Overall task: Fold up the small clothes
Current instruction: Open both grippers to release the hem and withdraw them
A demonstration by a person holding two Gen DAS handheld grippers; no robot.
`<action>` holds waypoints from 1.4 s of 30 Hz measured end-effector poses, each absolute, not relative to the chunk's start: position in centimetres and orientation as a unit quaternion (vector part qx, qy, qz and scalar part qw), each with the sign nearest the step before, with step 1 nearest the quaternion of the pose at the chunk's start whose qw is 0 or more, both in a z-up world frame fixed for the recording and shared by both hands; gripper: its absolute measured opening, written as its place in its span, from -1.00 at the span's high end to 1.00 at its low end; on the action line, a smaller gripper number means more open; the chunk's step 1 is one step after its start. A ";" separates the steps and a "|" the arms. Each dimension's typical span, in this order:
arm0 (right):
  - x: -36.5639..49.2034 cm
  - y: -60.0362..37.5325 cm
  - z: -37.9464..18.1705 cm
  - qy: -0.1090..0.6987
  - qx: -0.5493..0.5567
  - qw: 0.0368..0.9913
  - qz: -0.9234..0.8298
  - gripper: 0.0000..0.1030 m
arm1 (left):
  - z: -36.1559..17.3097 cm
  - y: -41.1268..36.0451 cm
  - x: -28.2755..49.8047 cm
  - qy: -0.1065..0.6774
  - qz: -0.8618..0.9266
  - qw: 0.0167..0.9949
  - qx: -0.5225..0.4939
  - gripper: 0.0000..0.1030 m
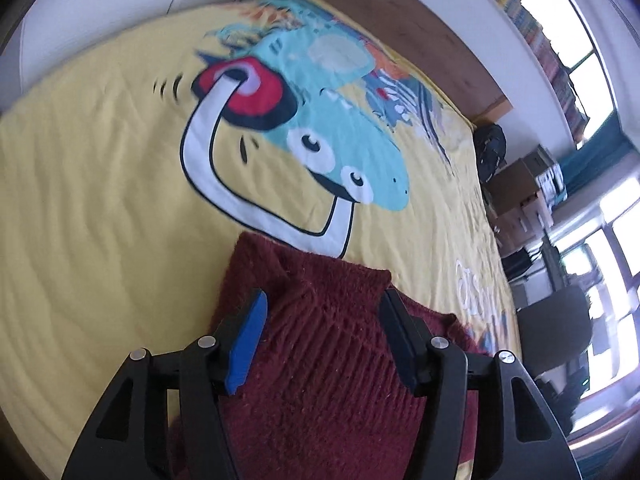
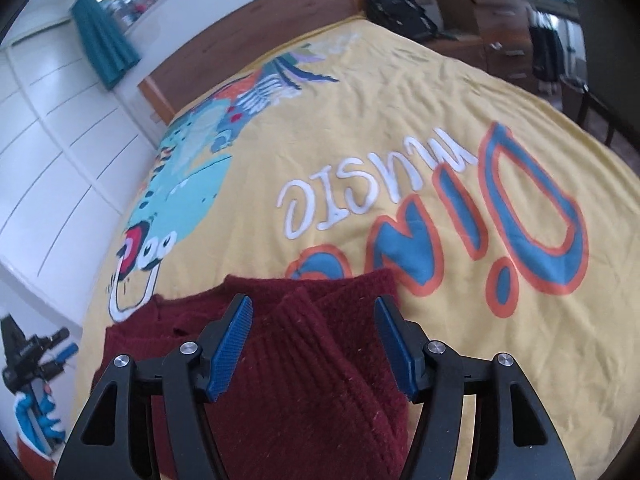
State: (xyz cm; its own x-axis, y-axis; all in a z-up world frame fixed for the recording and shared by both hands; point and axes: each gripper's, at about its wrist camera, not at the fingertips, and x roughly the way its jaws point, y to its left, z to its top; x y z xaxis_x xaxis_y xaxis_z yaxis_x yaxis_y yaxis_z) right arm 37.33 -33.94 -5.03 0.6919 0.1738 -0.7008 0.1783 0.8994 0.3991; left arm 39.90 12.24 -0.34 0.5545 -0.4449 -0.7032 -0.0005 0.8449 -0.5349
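left gripper [image 1: 320,316] fingers spreading wide over maroon sweater [image 1: 320,380] | right gripper [image 2: 314,324] fingers likewise gaping, pinching nothing | sweater lying on yellow bedspread [image 2: 360,120]

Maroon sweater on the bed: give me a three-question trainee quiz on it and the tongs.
1. True or false: the left tongs are clamped shut on the maroon sweater.
2. Multiple choice: what does the sweater lie on? A) a wooden floor B) a yellow bedspread printed with a cartoon dinosaur C) a white table
3. Fill in: in the right wrist view, the right tongs stand ____ over the sweater, with knit showing between the blue pads.

Key:
1. False; they are open, fingers apart over the knit.
2. B
3. open
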 end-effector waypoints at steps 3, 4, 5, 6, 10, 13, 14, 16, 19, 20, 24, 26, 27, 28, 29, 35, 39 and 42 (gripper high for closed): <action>37.0 -32.0 -5.4 0.401 0.199 0.894 0.013 -0.27 | 0.3 11.0 38.7 0.448 -0.139 0.858 -0.212 -0.03; 36.8 -31.2 -5.8 0.406 0.188 0.894 0.019 -0.27 | 0.3 10.5 38.4 0.448 -0.142 0.859 -0.201 -0.03; 36.6 -30.6 -6.2 0.411 0.180 0.893 0.023 -0.27 | 0.2 9.9 38.1 0.449 -0.146 0.861 -0.192 -0.03; 36.4 -29.6 -6.9 0.419 0.168 0.892 0.028 -0.27 | -0.1 9.2 37.7 0.451 -0.151 0.862 -0.178 -0.03; 36.0 -27.6 -9.1 0.443 0.132 0.886 0.035 -0.27 | -2.4 6.7 36.3 0.466 -0.169 0.858 -0.131 -0.03; 35.8 -27.4 -10.6 0.457 0.120 0.881 0.030 -0.26 | -5.1 5.3 35.4 0.485 -0.162 0.854 -0.099 -0.03; 35.7 -27.5 -11.0 0.460 0.117 0.880 0.028 -0.26 | -6.1 5.2 35.3 0.494 -0.156 0.850 -0.093 -0.03; 35.6 -28.0 -11.5 0.466 0.114 0.877 0.027 -0.26 | -8.1 5.6 35.3 0.509 -0.147 0.843 -0.094 -0.03; 35.3 -28.4 -11.4 0.467 0.105 0.878 0.022 -0.26 | -8.3 6.2 35.0 0.505 -0.148 0.844 -0.105 -0.03; 35.2 -28.5 -11.1 0.465 0.103 0.879 0.020 -0.26 | -8.0 6.3 35.0 0.503 -0.149 0.844 -0.108 -0.03; 34.1 -28.1 -9.5 0.449 0.098 0.888 0.018 -0.27 | -6.1 6.8 34.5 0.486 -0.147 0.856 -0.095 -0.03; 33.3 -27.5 -8.8 0.443 0.093 0.892 0.026 -0.27 | -5.2 6.9 33.9 0.477 -0.152 0.861 -0.089 -0.03; 32.9 -27.2 -8.6 0.440 0.089 0.893 0.029 -0.27 | -4.8 6.8 33.6 0.474 -0.154 0.863 -0.088 -0.03; 32.4 -26.8 -8.4 0.438 0.085 0.894 0.033 -0.27 | -4.6 6.6 33.2 0.471 -0.158 0.864 -0.086 -0.03; 31.9 -26.4 -8.4 0.437 0.083 0.895 0.036 -0.27 | -4.4 6.5 32.7 0.468 -0.161 0.865 -0.083 -0.03; 30.6 -25.4 -10.2 0.455 0.078 0.886 0.032 -0.27 | -5.5 5.1 30.4 0.471 -0.172 0.862 -0.071 -0.04; 30.5 -26.0 -11.6 0.470 0.086 0.878 0.024 -0.27 | -7.9 4.9 30.2 0.493 -0.153 0.854 -0.065 -0.04; 30.3 -26.1 -11.3 0.468 0.091 0.879 0.021 -0.27 | -8.8 5.4 30.4 0.499 -0.149 0.850 -0.075 -0.04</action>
